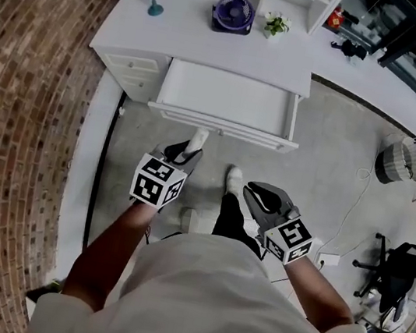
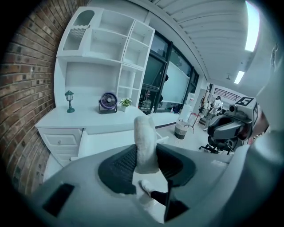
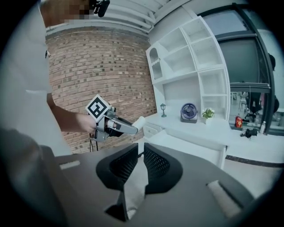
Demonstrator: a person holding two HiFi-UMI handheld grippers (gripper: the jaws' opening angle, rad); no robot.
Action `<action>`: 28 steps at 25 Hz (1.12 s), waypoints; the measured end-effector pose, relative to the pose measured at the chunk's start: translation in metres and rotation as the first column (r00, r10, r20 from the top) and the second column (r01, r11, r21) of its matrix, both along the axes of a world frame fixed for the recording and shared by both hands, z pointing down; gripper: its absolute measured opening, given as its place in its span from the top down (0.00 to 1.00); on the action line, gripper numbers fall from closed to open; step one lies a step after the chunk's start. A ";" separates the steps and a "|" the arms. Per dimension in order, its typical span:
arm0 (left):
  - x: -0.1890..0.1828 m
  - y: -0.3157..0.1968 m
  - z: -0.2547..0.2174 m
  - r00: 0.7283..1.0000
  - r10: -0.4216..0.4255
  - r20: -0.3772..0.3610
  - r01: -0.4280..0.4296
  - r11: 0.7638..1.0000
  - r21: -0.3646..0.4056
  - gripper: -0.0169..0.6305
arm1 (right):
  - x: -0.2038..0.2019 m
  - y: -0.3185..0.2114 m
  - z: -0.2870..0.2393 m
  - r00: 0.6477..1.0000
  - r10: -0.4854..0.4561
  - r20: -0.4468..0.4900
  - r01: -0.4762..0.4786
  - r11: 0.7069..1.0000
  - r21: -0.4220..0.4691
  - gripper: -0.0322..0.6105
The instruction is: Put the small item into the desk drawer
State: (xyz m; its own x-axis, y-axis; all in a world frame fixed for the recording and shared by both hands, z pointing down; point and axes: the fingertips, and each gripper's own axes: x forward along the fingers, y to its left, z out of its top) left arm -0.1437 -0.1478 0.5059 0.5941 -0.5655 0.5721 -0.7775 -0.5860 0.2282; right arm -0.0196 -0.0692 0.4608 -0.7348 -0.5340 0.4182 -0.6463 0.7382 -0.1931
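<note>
While a soft, fuzzy white cylinder [image 2: 144, 136] is pinched by the left gripper [image 2: 145, 151], the ribbed black jaws of the right gripper [image 3: 140, 147] are pressed together.

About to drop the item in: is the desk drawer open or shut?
Open. The drawer stands pulled well out from the desk, and the head view looks straight down into its bare white inside.

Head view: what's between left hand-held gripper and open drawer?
Only the white item held by the left hand-held gripper; its tip nears the drawer front. Head view shows it.
</note>
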 end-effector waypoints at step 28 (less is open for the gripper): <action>0.088 -0.260 0.206 0.951 -0.020 0.310 0.099 0.965 -0.243 0.77 | 0.140 -0.222 0.056 0.999 -0.024 0.040 0.031 0.982 -0.184 0.86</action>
State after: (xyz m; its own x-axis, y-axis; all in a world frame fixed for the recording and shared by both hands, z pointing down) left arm -0.0558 -0.4076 0.7117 0.3403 -0.4074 0.8475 -0.8644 -0.4903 0.1113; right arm 0.1199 -0.2913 0.5172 -0.7651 -0.4296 0.4795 -0.6160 0.7051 -0.3512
